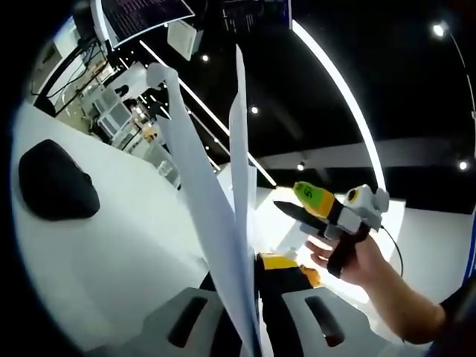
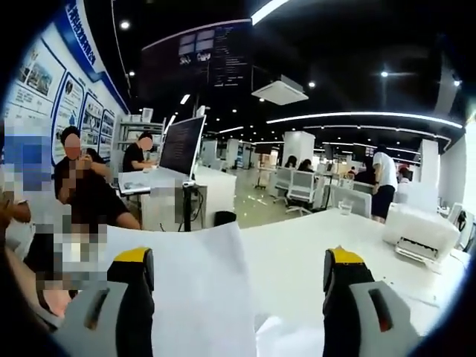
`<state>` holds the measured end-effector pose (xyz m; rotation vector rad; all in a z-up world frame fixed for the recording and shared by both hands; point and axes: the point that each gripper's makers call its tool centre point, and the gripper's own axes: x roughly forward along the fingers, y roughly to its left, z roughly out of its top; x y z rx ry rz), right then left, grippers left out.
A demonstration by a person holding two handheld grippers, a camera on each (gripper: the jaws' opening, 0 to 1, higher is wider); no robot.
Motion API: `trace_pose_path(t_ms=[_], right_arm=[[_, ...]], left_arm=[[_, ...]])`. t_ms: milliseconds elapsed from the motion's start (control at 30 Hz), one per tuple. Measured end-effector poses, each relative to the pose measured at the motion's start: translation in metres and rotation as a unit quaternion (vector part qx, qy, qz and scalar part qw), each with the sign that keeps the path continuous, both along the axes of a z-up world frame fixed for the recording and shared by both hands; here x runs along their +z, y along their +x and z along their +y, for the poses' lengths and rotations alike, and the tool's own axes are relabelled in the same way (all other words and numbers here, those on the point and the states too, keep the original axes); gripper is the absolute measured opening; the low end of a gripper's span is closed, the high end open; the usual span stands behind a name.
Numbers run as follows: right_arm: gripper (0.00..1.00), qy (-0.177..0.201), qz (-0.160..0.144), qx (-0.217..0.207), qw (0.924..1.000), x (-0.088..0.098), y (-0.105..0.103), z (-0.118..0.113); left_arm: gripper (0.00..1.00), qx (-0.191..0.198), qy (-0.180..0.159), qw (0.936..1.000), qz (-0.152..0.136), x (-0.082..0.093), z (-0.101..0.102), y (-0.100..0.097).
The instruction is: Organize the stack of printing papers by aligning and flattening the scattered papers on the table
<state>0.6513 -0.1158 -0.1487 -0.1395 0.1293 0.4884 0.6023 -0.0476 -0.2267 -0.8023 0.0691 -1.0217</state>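
Left gripper view: the papers (image 1: pixel 223 223) I hold upright hide my own jaw tips and part of the table (image 1: pixel 126 245); their lower edge is cut off at the frame bottom. Right gripper view: the sheet (image 2: pixel 201 297) runs off the bottom edge. Wall posters (image 2: pixel 44 82) are too blurred to read.

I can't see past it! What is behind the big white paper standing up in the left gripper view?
The paper hides part of the white table. Past its edge: the right gripper and a hand.
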Motion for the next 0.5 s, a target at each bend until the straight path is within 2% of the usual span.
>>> trace_pose_path(t_ms=[300, 500], right_arm=[[0.90, -0.002, -0.003, -0.006, 1.0000, -0.003, -0.021, -0.015], [0.90, 0.003, -0.016, -0.016, 0.9997, 0.004, -0.038, -0.030]], left_arm=[[0.07, 0.001, 0.002, 1.0000, 0.000, 0.000, 0.000, 0.000], [0.07, 0.003, 0.004, 1.0000, -0.001, -0.001, 0.000, -0.001]])
